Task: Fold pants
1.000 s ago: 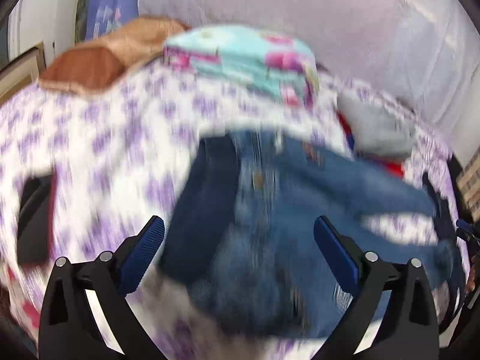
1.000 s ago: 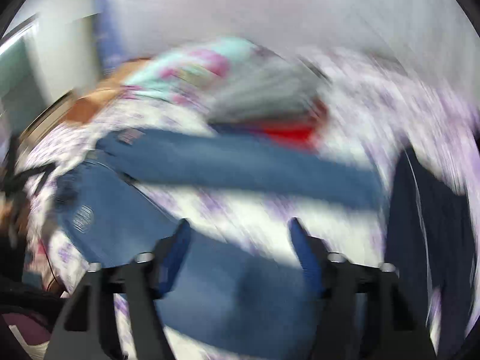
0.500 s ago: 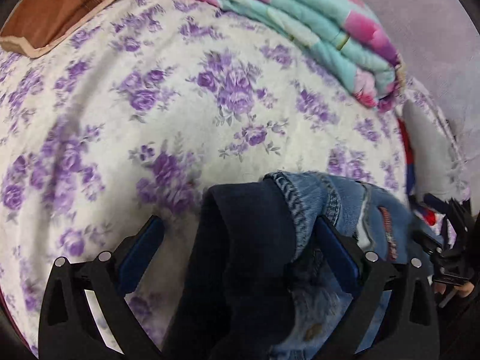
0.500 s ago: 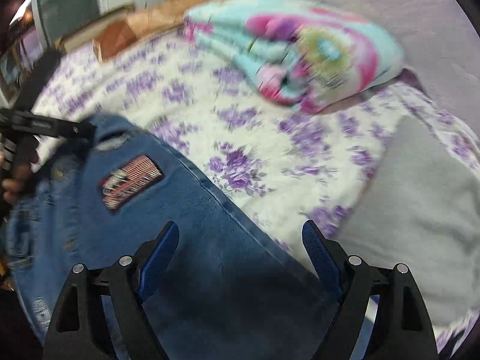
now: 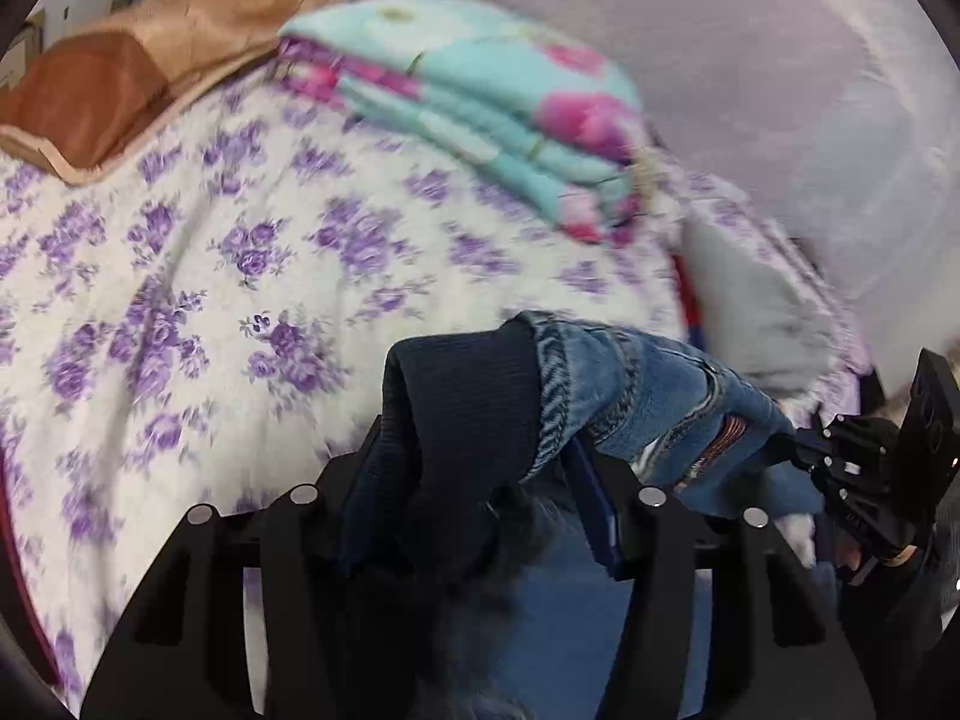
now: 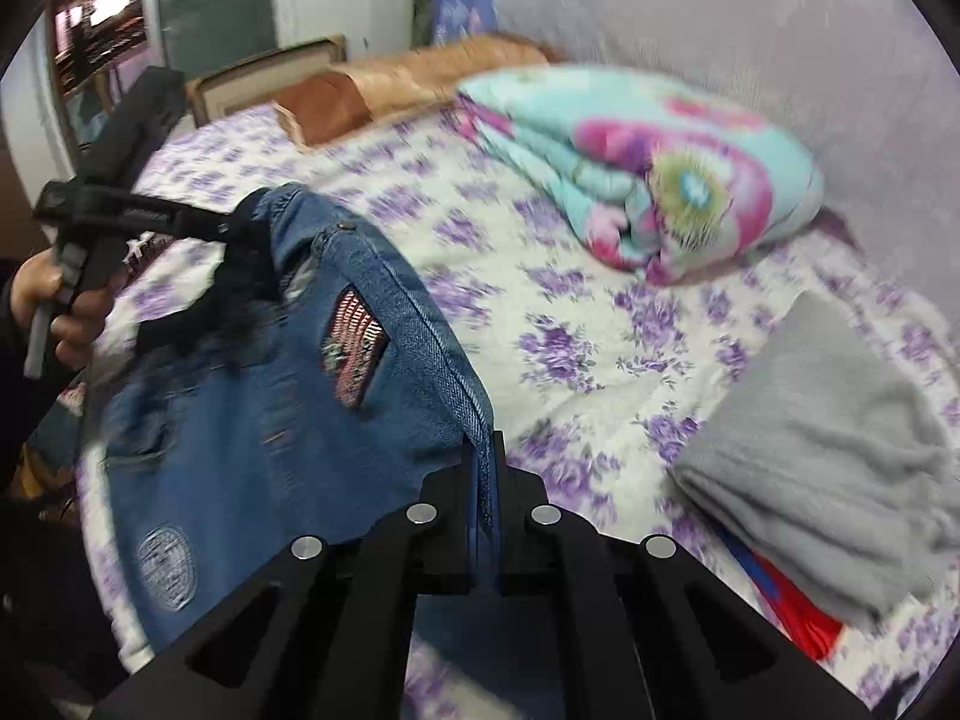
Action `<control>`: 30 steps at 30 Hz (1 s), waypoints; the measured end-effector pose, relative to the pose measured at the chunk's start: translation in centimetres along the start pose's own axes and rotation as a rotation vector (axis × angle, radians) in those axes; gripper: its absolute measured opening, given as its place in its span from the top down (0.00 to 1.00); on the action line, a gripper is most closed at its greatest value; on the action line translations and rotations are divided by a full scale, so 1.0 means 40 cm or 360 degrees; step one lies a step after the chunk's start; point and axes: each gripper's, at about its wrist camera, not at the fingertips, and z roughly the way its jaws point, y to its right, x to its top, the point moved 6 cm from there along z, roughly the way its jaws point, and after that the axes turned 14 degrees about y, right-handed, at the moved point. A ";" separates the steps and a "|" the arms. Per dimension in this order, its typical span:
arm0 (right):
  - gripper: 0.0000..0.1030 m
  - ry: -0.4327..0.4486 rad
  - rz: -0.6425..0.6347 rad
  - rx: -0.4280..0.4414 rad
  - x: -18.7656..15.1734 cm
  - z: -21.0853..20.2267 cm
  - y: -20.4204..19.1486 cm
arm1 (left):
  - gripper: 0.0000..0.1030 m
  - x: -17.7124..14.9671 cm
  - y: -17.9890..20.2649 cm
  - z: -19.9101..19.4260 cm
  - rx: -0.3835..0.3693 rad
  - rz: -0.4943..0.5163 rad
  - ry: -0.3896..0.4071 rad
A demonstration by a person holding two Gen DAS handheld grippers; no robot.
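Two grippers had the jeans (image 6: 252, 420) by the waistband above the bed's (image 5: 180, 252) near edge: the right gripper (image 6: 483, 468) was pinched tight on denim, the left gripper (image 5: 480, 480) closing round denim and dark cloth (image 5: 456, 408), apparently to stretch the waist before folding.

Even soft light, no harsh glare; motion blur thruout, fisheye bending + dark vignette at edges.

- Blue denim jeans (image 6: 252, 420) with a red-and-white striped patch (image 6: 355, 354).
- White bedspread (image 5: 252, 276) with purple roses.
- Turquoise folded quilt (image 6: 654, 174) with pink flowers.
- Plain grey folded garment (image 6: 840, 438).
- Brown-orange pillow (image 5: 120, 78).
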 end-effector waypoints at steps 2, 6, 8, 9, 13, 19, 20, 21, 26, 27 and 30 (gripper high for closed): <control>0.97 0.0056 -0.0031 -0.0011 -0.013 -0.073 -0.044 | 0.46 -0.013 0.033 -0.064 -0.0038 0.0049 0.0035; 0.96 0.0135 -0.0041 -0.0023 -0.098 -0.183 -0.139 | 0.42 -0.068 0.052 -0.162 -0.0076 0.0095 0.0008; 0.96 0.0147 0.0007 -0.0014 -0.147 -0.192 -0.173 | 0.35 -0.119 0.049 -0.208 -0.0077 0.0109 -0.0024; 0.96 0.0149 0.0035 -0.0012 -0.182 -0.191 -0.192 | 0.33 -0.154 0.042 -0.237 -0.0074 0.0088 -0.0048; 0.96 0.0131 0.0170 0.0015 -0.294 -0.166 -0.240 | 0.16 -0.226 -0.019 -0.338 -0.0107 -0.0129 0.0012; 0.96 0.0153 0.0181 0.0034 -0.337 -0.130 -0.293 | 0.15 -0.297 -0.056 -0.343 -0.0149 -0.0405 -0.0013; 0.96 0.0170 0.0176 0.0039 -0.330 -0.132 -0.298 | 0.15 -0.303 -0.046 -0.331 -0.0154 -0.0411 -0.0029; 0.96 0.0181 0.0181 0.0044 -0.325 -0.133 -0.298 | 0.15 -0.312 -0.034 -0.317 -0.0175 -0.0419 -0.0049; 0.96 0.0223 0.0212 0.0048 -0.314 -0.141 -0.292 | 0.15 -0.309 0.004 -0.249 -0.0248 -0.0527 -0.0074; 0.96 0.0227 0.0213 0.0045 -0.312 -0.141 -0.293 | 0.15 -0.302 0.009 -0.230 -0.0243 -0.0540 -0.0084; 0.96 0.0255 0.0227 0.0051 -0.303 -0.145 -0.296 | 0.15 -0.294 -0.003 -0.187 -0.0178 -0.0606 -0.0134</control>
